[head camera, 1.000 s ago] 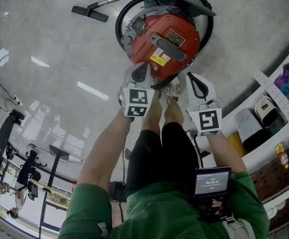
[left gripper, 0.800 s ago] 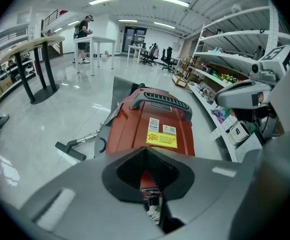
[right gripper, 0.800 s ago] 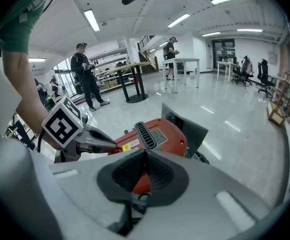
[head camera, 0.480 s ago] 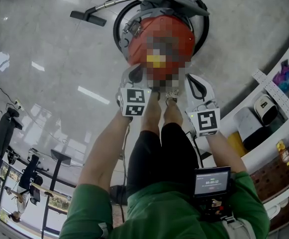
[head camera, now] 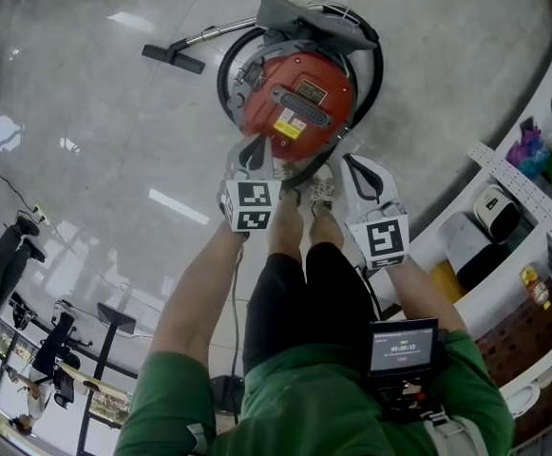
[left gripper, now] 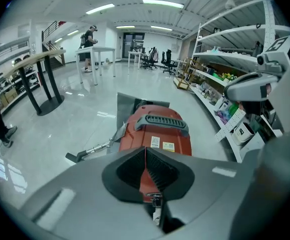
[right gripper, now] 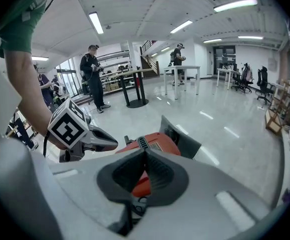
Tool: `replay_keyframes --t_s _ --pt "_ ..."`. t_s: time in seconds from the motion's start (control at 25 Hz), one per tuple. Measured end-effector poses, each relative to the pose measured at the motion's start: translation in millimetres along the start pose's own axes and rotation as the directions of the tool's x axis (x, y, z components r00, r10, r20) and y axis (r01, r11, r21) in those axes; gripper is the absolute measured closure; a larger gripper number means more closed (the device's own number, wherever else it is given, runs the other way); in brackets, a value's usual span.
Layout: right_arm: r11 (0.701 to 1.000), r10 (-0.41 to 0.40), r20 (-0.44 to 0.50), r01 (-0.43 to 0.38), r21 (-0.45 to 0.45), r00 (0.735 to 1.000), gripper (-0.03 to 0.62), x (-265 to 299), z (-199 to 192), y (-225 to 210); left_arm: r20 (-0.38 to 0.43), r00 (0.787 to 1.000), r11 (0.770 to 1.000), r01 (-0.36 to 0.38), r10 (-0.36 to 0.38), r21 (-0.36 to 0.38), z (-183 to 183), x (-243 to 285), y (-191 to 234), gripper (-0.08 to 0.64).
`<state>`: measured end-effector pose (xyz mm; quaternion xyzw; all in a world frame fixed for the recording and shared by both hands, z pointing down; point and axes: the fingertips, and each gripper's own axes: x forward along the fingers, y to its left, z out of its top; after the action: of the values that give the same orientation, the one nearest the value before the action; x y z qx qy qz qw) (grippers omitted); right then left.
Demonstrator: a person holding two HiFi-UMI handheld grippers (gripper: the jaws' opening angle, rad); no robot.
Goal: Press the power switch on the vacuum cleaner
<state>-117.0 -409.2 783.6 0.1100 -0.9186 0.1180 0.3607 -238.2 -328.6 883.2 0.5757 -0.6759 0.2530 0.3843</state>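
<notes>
The left forearm (head camera: 202, 297) and right forearm (head camera: 429, 297) reach forward and down, bare below green sleeves (head camera: 166, 397), about parallel, one on each side of the legs (head camera: 304, 293). The left gripper (head camera: 254, 152) and right gripper (head camera: 359, 167) point ahead side by side, apart from each other, with their marker cubes facing up. The left one is a little further forward. Each gripper's view shows its jaws pressed together, ribbed pads meeting along a single seam.
</notes>
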Motion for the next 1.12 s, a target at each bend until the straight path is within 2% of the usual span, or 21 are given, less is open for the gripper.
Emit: replay_keyframes --t_s 0.32,0.52,0.72,1.12 --pt "0.999 -0.009 0.074 0.012 -0.043 0.997 0.589 -46.0 55.7 -3.0 0.117 0.991 0.998 -0.060 0.061 -0.010 51.0 -69.2 2.7 0.552" --pt "0.998 -0.005 0.121 0.013 -0.064 0.993 0.589 -88.0 93.8 1.0 0.212 0.976 0.998 -0.057 0.050 0.025 85.8 -134.1 -12.3 0.552" --pt "0.996 -0.008 0.170 0.022 -0.083 0.985 0.589 -133.1 127.8 2.5 0.325 0.944 0.997 -0.068 0.051 0.039 126.8 -204.0 -29.9 0.554" --pt "0.994 -0.016 0.283 0.045 -0.096 0.959 0.589 -219.3 178.5 13.4 0.492 0.863 0.993 -0.115 0.115 -0.030 181.0 -310.4 -61.2 0.554"
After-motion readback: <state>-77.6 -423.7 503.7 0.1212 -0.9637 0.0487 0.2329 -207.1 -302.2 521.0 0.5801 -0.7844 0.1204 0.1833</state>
